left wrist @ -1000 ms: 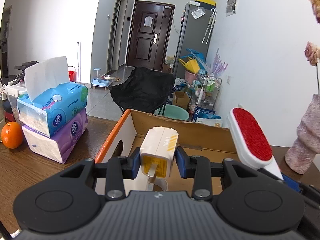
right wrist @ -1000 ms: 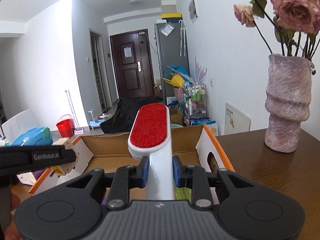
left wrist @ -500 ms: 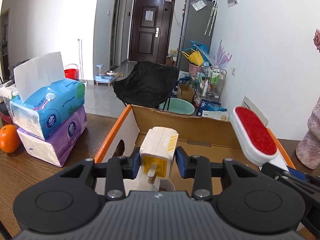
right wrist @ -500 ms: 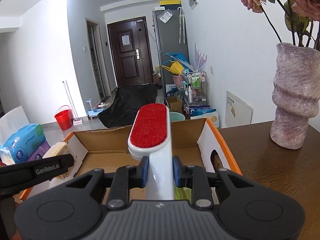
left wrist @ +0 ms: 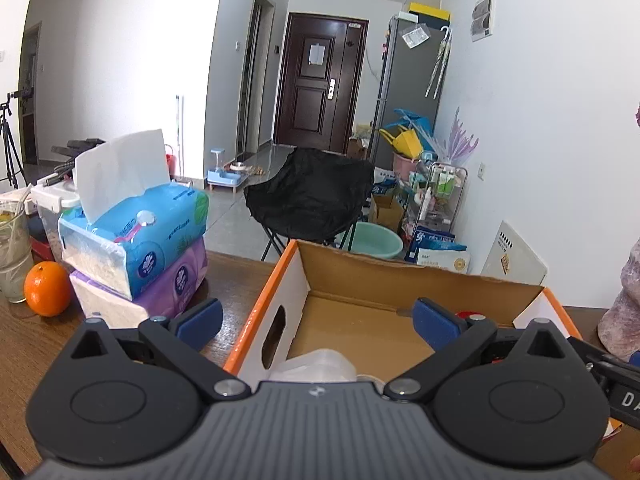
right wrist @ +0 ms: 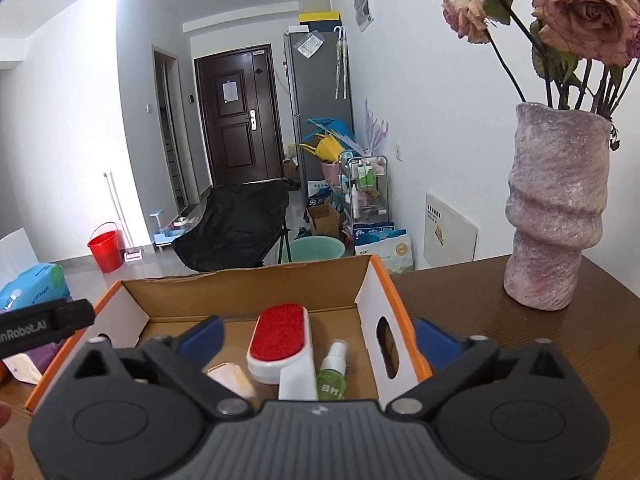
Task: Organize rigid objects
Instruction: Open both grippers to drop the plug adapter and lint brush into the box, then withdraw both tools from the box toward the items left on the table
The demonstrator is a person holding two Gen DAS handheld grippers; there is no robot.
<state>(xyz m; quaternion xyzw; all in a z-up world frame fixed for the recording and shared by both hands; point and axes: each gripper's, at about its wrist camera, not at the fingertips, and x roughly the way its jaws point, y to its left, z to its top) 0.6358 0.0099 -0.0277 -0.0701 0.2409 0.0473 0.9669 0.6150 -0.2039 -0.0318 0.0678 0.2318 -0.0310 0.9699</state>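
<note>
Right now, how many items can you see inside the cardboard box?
3 in the cardboard box: the red lint brush mid-floor, a green spray bottle just right of it, a cream plug adapter to its left. The gripper body hides the near floor, so more may be there.

One cardboard box (right wrist: 370, 284) stands on the bench (right wrist: 500, 320). Inside it lie three things in the right wrist view: one lint brush (right wrist: 280, 344) with a red pad, one small green spray bottle (right wrist: 332, 372) just beside it, and one cream-coloured item (right wrist: 230, 378) partly hidden at the near edge. Two tissue packs are stacked near the bench's left edge, one blue (left wrist: 140, 232) on one purple (left wrist: 160, 284). One orange (left wrist: 47, 289) sits just beside them, with one glass (left wrist: 14, 256) next to it. One vase (right wrist: 554, 208) stands toward the bench's right edge, holding two roses (right wrist: 584, 4) that can be counted. Two grippers are seen, one left (left wrist: 316, 320) and one right (right wrist: 316, 338).
</note>
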